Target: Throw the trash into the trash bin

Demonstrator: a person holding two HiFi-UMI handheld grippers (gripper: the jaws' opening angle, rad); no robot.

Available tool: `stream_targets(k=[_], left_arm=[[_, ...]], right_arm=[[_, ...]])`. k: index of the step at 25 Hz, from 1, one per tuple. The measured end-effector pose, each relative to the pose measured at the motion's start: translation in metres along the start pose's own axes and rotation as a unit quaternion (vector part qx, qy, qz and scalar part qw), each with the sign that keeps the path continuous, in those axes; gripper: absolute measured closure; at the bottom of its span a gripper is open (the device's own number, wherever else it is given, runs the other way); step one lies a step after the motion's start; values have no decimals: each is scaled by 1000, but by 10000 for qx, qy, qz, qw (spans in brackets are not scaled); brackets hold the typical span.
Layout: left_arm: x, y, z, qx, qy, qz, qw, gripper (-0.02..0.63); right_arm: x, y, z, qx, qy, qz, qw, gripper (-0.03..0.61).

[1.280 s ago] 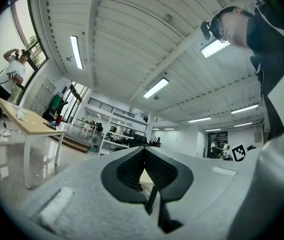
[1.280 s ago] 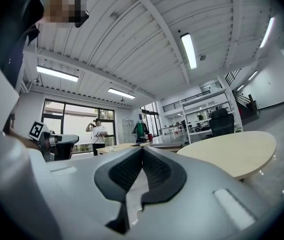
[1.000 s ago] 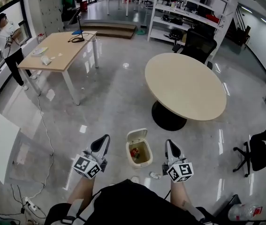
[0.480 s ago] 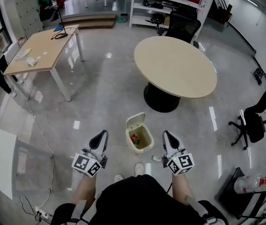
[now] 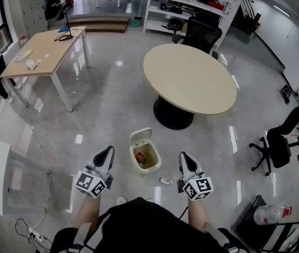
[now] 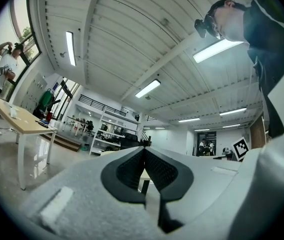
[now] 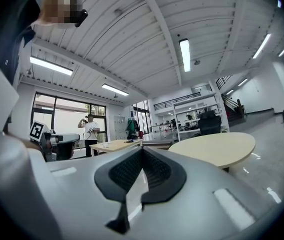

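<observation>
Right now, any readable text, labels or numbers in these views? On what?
None legible in any view.
On the left gripper, black-and-white marker cube: square pattern, no words.
On the right gripper, matching marker cube: pattern only.
On the clear plastic bottle, red label: too small to read.
In the cream plastic trash bin, red trash: too blurred to read.

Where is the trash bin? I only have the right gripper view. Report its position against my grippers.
Observer: In the head view the trash bin stands on the floor, lid open, between the left gripper and the right gripper.
Operator: Tell me what's loose down there.
Observer: A small pale scrap lies on the floor beside the bin, just left of the right gripper.
Operator: Report the left gripper's jaws.
Observer: Shut, with nothing between them.
</observation>
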State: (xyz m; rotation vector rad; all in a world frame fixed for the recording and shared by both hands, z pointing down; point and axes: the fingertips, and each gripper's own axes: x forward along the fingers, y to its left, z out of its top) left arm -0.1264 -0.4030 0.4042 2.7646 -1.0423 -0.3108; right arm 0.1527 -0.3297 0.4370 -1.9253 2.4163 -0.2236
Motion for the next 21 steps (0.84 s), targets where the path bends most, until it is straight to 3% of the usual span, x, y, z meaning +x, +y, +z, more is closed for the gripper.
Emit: stream_targets(k=[10, 21], left_arm=[[25, -21, -6, -122, 87, 220, 9996, 614], [34, -10, 6, -9, -141, 192, 9997, 612]], right_arm=[[-8, -43, -2, 66, 70, 156, 9998, 574], [15, -45, 13, -36, -135, 283, 9995, 574]])
